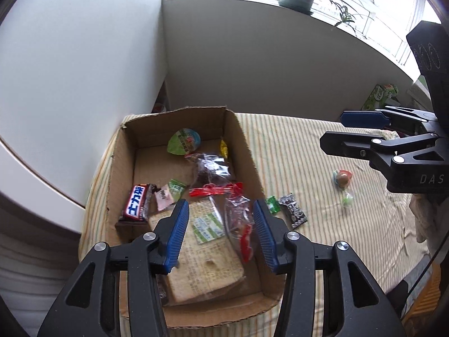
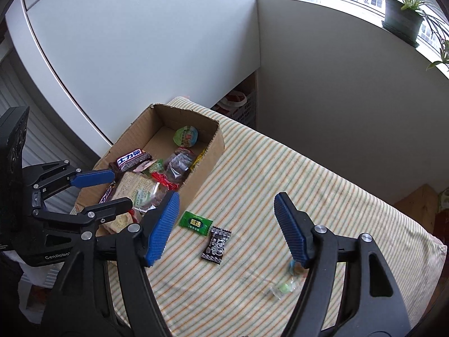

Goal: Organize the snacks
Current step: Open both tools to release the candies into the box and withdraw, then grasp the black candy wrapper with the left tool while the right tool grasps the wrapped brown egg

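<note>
- The cardboard box (image 1: 247, 151) sits at the far left corner of the striped worktop (image 2: 280, 168), close against the white wall. Its left wall runs along the worktop's edge, so there is hardly any room on that side.
- To the right of the box the striped cloth lies open and wide, out to the rounded far edge and the right-hand edge.
- The left gripper (image 1: 221, 233) hangs over the box's near end, jaws apart with nothing pinched between them. Below them lie a bagged slice of bread (image 1: 207, 266) and a clear bag with red print (image 1: 241, 224).
- The right gripper (image 2: 227, 227) hovers over the open cloth, jaws spread wide and empty.
- Snacks in the box: a chocolate bar (image 1: 136, 203) at the left wall, a green-lidded cup (image 1: 183, 140) at the far end, a dark cake in clear wrap (image 1: 209, 168), and small pink and green sweets.
- Snacks outside the box: a green sweet (image 2: 195, 223) and a black sweet (image 2: 216, 245) just beside the box's right wall, touching or nearly so. Well apart to the right lie a round wrapped candy (image 1: 342, 178) and a pale clear-wrapped one (image 1: 348, 198).
- A potted plant (image 2: 402, 16) stands on the window sill, far from the work.
- In the right wrist view that gripper's right finger covers most of the round candy, and the pale one is blurred.
- The box's near corners are cut off behind the left gripper's fingers.
</note>
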